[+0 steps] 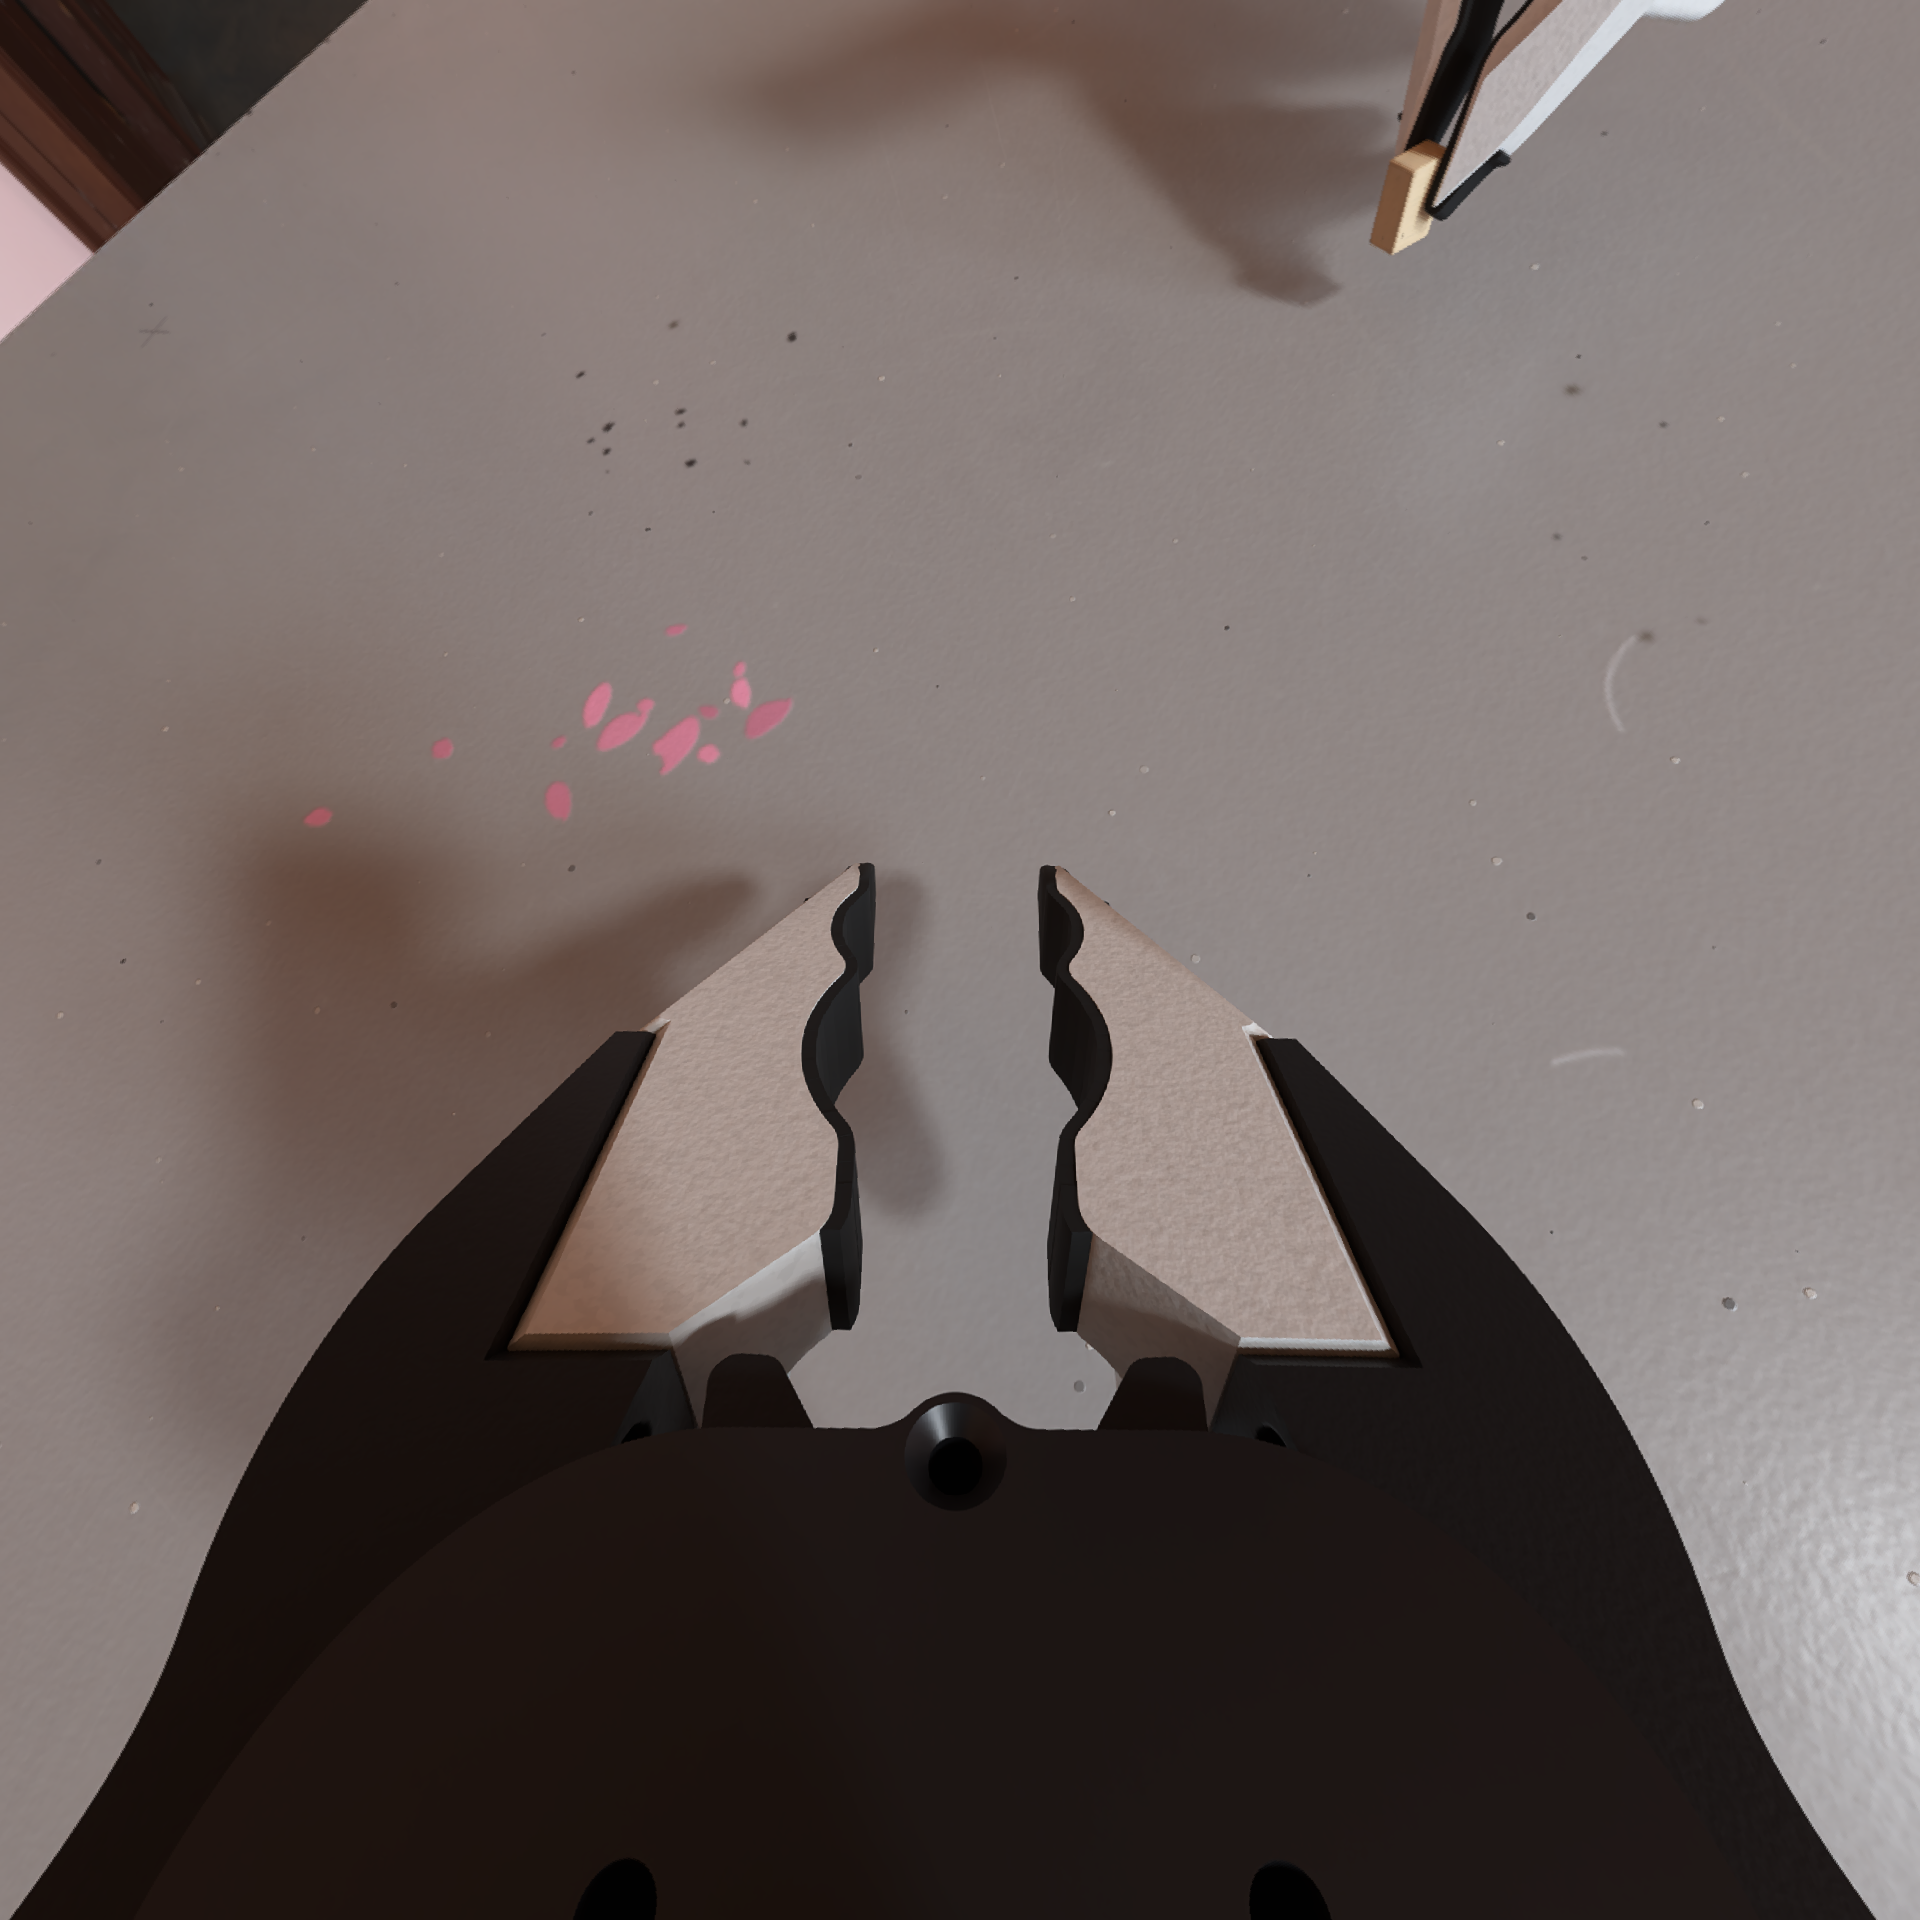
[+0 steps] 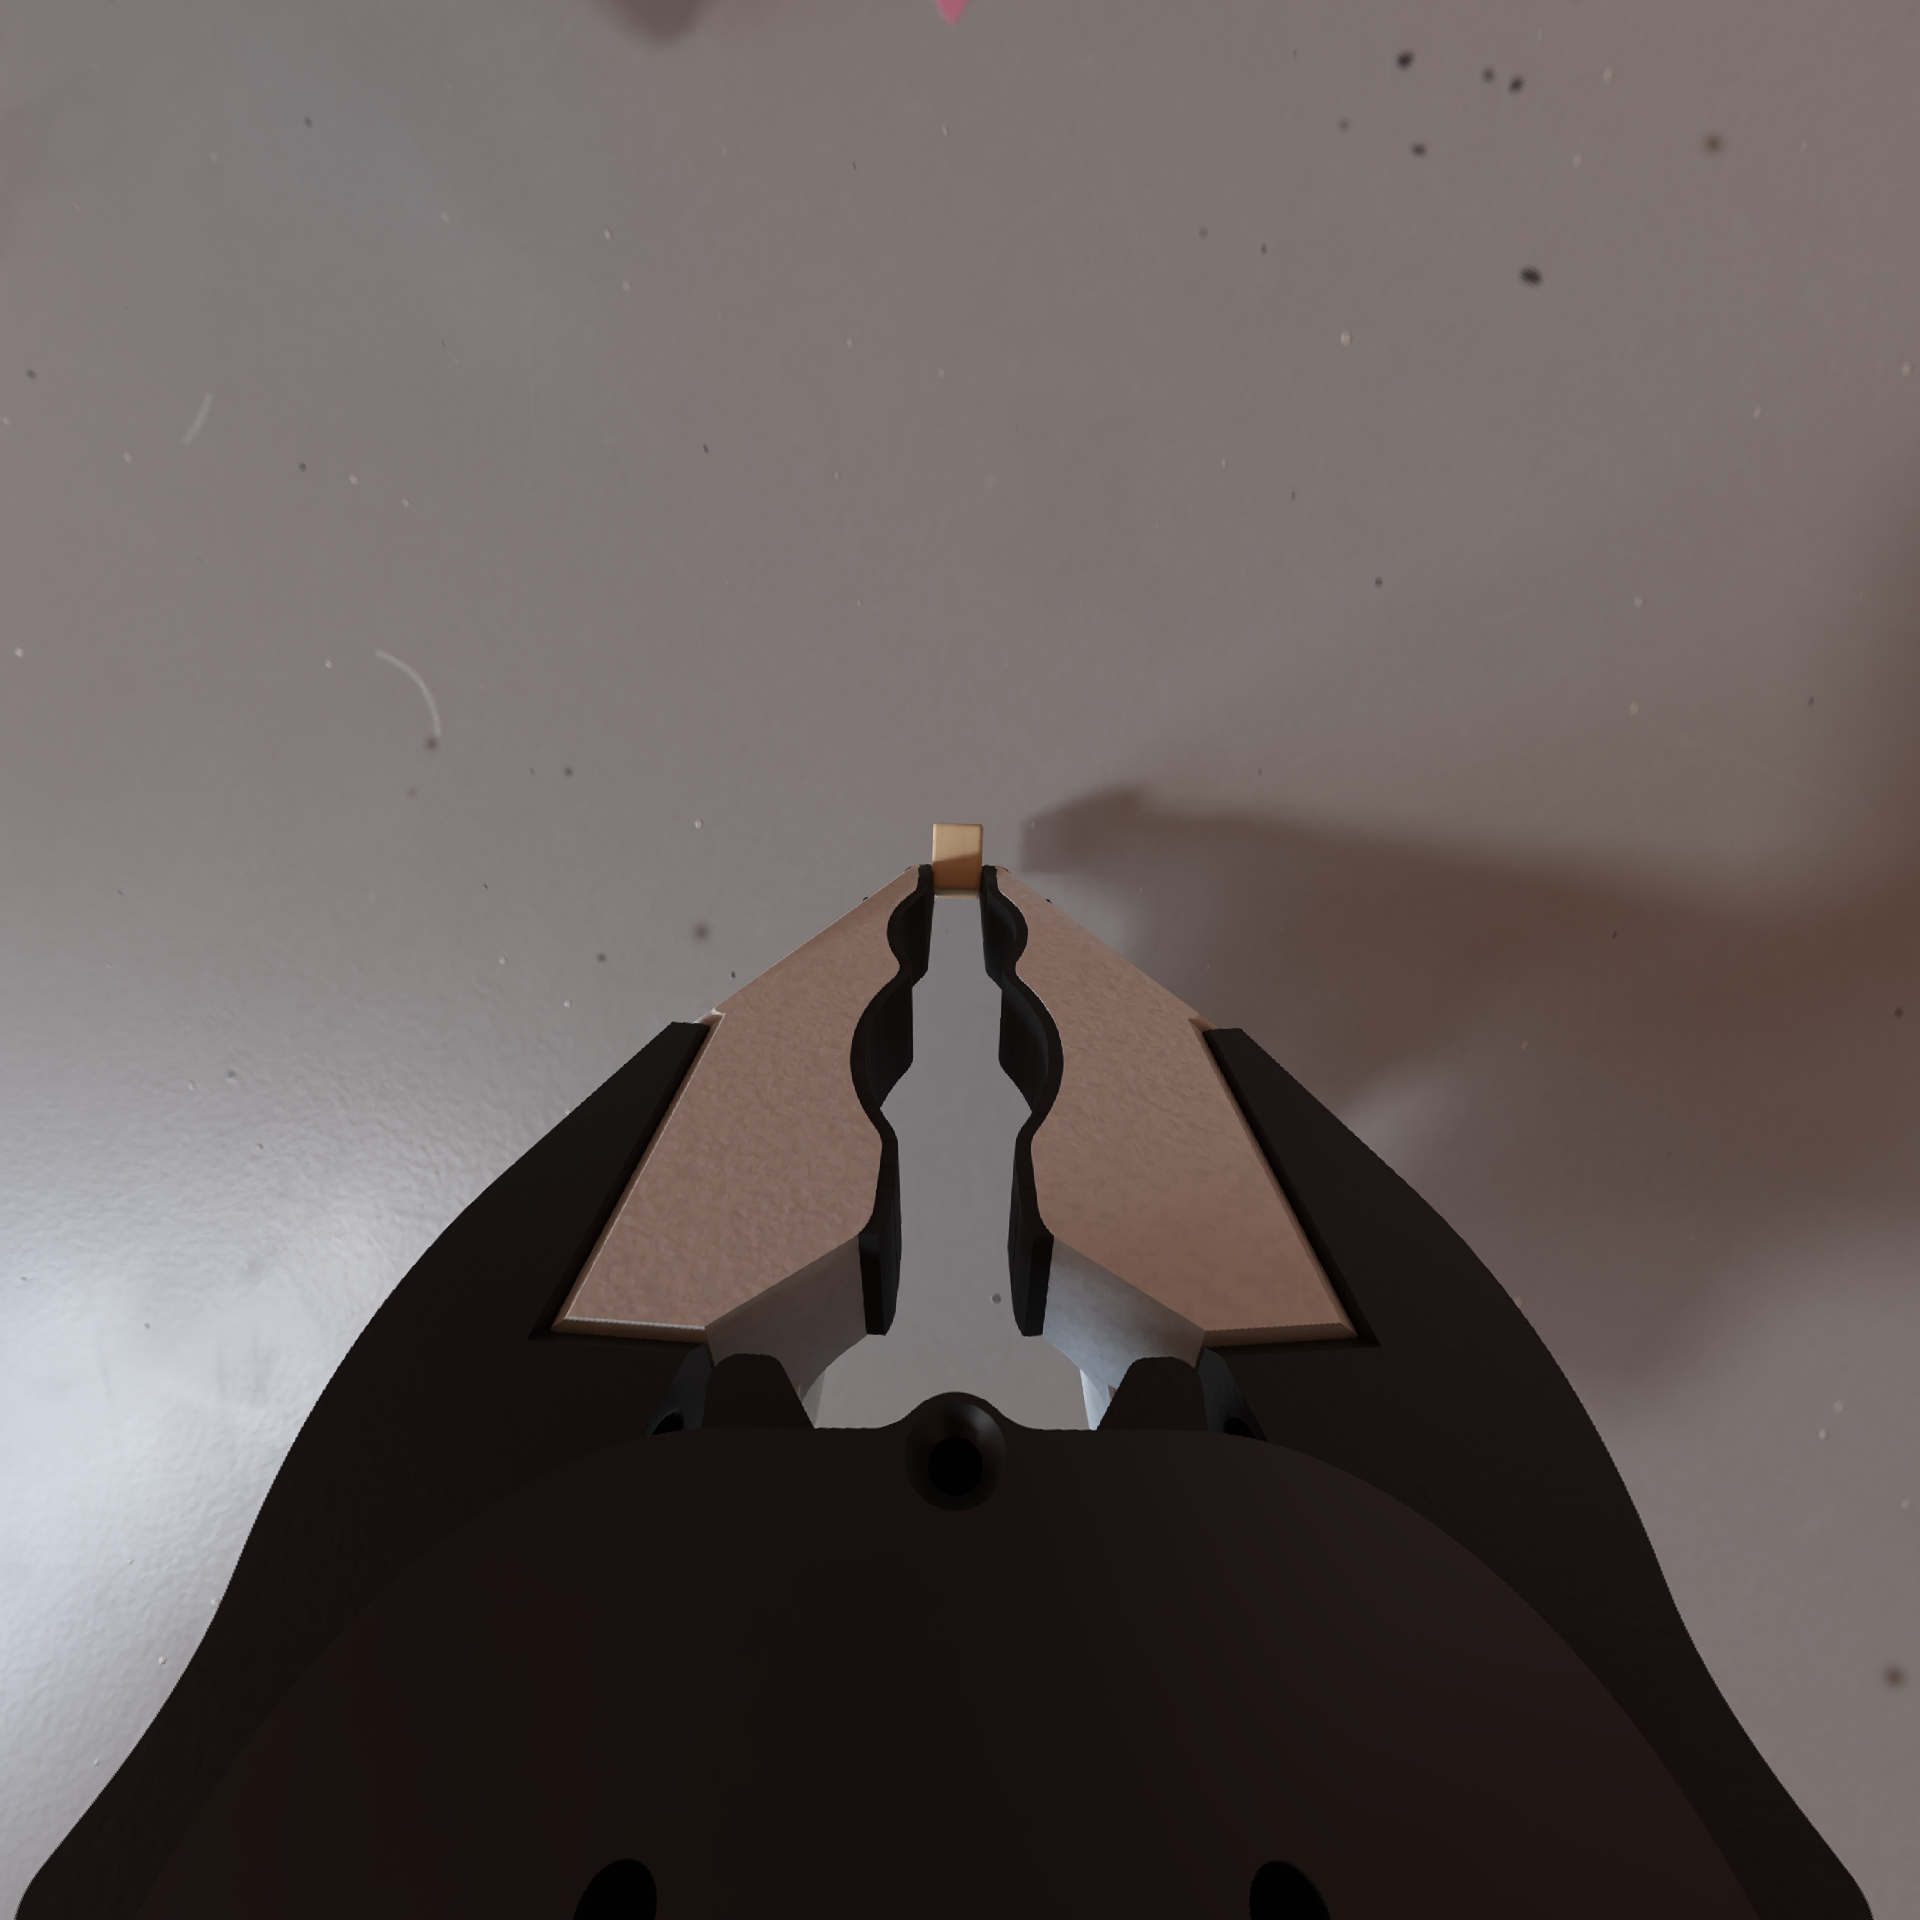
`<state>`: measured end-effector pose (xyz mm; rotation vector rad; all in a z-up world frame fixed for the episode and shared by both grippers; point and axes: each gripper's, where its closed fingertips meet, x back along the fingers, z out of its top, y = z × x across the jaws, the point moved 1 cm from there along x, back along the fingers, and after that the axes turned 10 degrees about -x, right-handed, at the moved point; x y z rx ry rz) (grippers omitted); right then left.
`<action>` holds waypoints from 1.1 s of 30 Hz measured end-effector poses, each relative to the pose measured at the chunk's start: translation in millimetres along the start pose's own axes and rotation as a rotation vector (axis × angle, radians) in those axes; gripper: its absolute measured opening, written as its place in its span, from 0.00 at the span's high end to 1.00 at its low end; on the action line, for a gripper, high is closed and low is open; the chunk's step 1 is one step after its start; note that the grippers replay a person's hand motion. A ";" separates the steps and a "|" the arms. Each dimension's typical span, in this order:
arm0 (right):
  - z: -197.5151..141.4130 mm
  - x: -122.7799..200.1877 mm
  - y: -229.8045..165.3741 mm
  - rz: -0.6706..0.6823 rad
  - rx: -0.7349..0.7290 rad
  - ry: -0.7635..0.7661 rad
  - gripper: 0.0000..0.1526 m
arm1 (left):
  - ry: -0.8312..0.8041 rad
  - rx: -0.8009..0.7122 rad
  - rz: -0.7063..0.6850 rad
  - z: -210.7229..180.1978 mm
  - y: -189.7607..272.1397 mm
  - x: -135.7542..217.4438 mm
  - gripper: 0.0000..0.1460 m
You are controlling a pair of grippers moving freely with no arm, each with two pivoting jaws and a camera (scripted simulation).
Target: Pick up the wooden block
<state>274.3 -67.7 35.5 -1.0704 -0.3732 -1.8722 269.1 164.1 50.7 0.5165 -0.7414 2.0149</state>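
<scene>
You've got no containers in either view, just a grey table w/ specks and scratches.

The wooden block is small, pale tan, square-ended, w/ clean edges. In the right wrist view it sits pinched at the very tips of your right gripper, jaws closed down to the block's width, its end poking out past the fingertips. The left wrist view shows the same block top right, a thin tan bar clamped in the right gripper, clear of the tabletop; its shadow falls on the table apart from it.

Your left gripper is partly open w/ nothing between the jaws, only bare table showing in the gap.

Other stuff: pink paint flecks on the table ahead-left of the left gripper, dark specks beyond them. Table edge w/ dark wood at top left. Nothing stands near the block.
</scene>
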 end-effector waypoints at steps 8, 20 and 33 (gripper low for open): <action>32.4 3.5 -11.6 0.046 0.044 0.061 0.94 | 0.032 0.014 -0.022 6.1 3.8 -3.5 0.78; 73.8 5.0 -39.4 0.145 0.106 0.126 0.94 | 0.008 0.023 0.128 -9.1 -41.9 18.2 0.75; 98.3 -13.2 -43.7 0.219 0.094 0.125 0.94 | -0.083 0.165 0.124 -69.4 -83.9 0.0 0.57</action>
